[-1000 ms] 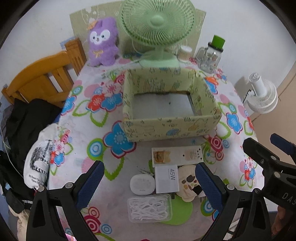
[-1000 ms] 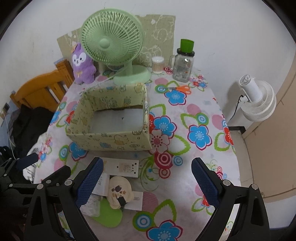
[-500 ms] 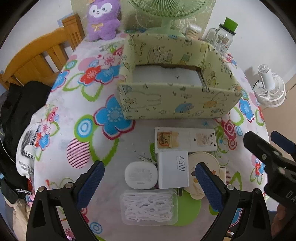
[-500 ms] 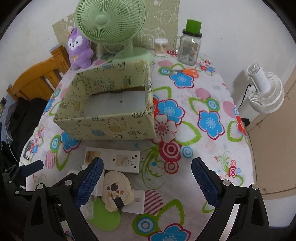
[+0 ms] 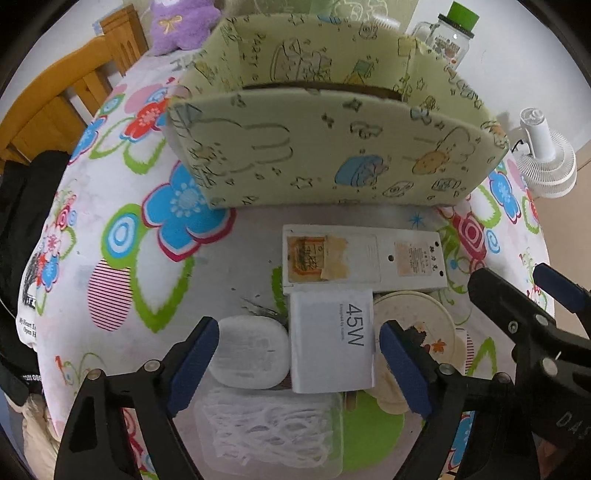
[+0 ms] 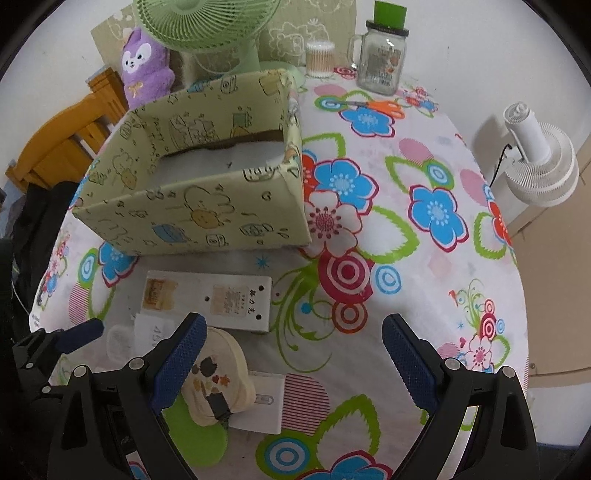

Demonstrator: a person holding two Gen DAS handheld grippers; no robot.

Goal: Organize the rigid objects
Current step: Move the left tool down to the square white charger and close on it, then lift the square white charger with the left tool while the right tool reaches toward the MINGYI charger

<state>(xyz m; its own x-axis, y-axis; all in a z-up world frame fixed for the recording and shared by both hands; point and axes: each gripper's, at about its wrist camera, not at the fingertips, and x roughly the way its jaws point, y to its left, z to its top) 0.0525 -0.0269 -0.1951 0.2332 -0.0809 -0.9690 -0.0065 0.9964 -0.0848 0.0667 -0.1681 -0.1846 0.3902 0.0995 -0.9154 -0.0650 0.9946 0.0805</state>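
Note:
A pale green printed box (image 5: 332, 147) stands open on the flowered tablecloth. In front of it lie a long white flat box (image 5: 364, 258), a white "45W" box (image 5: 332, 343), a white rounded case (image 5: 251, 354), a clear tub of floss picks (image 5: 273, 432) and a cream bear-shaped case (image 6: 218, 376). My left gripper (image 5: 298, 365) hangs just over the 45W box and the rounded case, which lie between its fingers. Its jaws are closing, and the pads touch nothing. My right gripper (image 6: 295, 365) is open over bare cloth, its left finger (image 6: 181, 365) beside the cream case.
At the back stand a green fan (image 6: 221, 29), a purple plush (image 6: 146, 66), a glass jar (image 6: 382, 55) with a green lid and a cotton-swab tub (image 6: 319, 59). Orange scissors (image 6: 380, 107) lie nearby. Off the table are a wooden chair (image 5: 55, 107) and a white fan (image 6: 535, 162).
Both grippers have come down closer to the items in front of the green box. The left gripper's fingers have drawn nearer together.

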